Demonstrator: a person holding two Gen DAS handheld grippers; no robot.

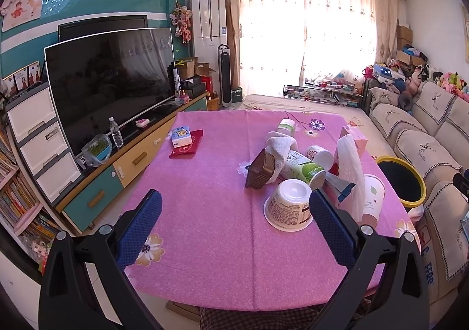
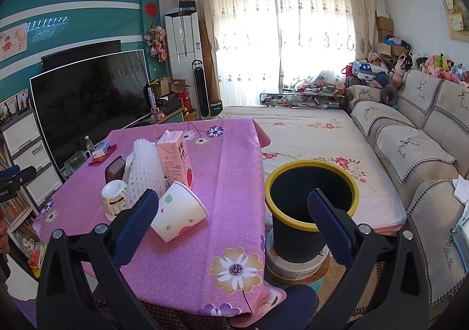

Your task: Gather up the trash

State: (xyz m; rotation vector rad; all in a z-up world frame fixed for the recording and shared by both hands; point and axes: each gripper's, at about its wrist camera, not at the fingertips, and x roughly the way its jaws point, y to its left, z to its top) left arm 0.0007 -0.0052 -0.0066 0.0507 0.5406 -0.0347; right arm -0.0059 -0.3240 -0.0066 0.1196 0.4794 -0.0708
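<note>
Left claw (image 1: 234,212): spread wide, holding nothing, hanging over the near part of the counter (image 1: 205,242). An upturned white tub (image 1: 288,206) sits just beside its right pad

Right claw (image 2: 231,212): also spread wide and empty, straddling the counter's edge, with a tipped paper cup (image 2: 180,211) next to its left pad and the yellow-rimmed bin (image 2: 312,206) behind its right pad

Trash is heaped on the right half of the pink cloth: tub, paper cup, green-label bottle (image 1: 302,167) lying down, small white jar (image 1: 319,154), brown ridged tray (image 1: 261,171) under a paper towel (image 1: 278,145), white foam net (image 2: 145,165), pink carton (image 2: 176,160). The bin stands off the counter's right side, perched on a round tin (image 2: 293,265)

Risks, as I judge them:
- the pile leans together; lifting one piece may topple the carton or send the bottle rolling
- the thin cup may crush or squirt out of a hard pinch
- the bin's perch looks narrow; a knock from the claw could tip it
- a drop near the rim may land on the floor

Writing: tub, bottle and carton carry Chinese print, too small to read. A strawberry picture shows on the carton
</note>
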